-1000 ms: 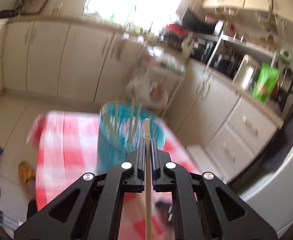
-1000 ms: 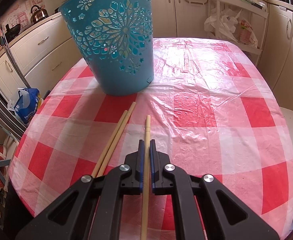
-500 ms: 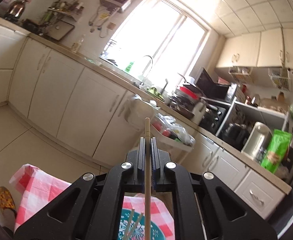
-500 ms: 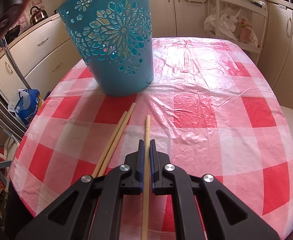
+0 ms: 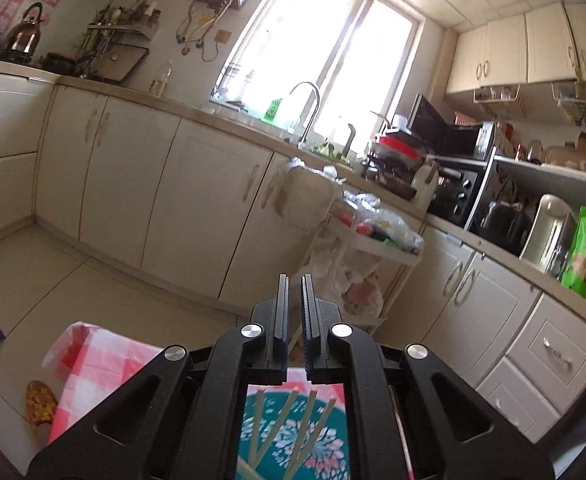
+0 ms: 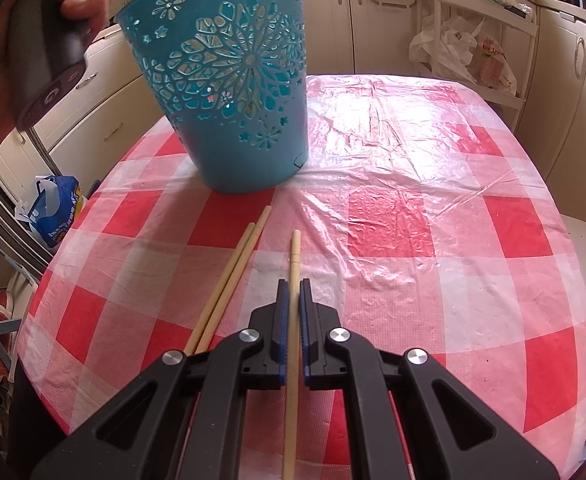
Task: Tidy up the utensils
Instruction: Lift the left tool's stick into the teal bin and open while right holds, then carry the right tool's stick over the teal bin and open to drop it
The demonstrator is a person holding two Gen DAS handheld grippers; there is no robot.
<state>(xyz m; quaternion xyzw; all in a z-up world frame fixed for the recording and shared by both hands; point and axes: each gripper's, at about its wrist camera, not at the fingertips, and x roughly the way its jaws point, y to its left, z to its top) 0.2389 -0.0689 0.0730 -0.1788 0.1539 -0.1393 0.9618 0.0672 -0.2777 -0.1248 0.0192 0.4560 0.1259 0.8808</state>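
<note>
Left gripper [image 5: 294, 308] empty, jaws near shut, above bin [image 5: 293, 436] holding several chopsticks [image 5: 289, 424]. Right gripper [image 6: 294, 312] clamps chopstick [image 6: 294, 264]; pair [image 6: 233, 272] left on table [image 6: 433, 220].

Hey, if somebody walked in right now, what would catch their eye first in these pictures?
Probably the blue cut-out basket standing at the far left of the red-checked tablecloth, with chopsticks already inside. Next, the right gripper shut on a single chopstick, with two loose chopsticks lying just left of it. The left gripper is empty above the basket.
</note>
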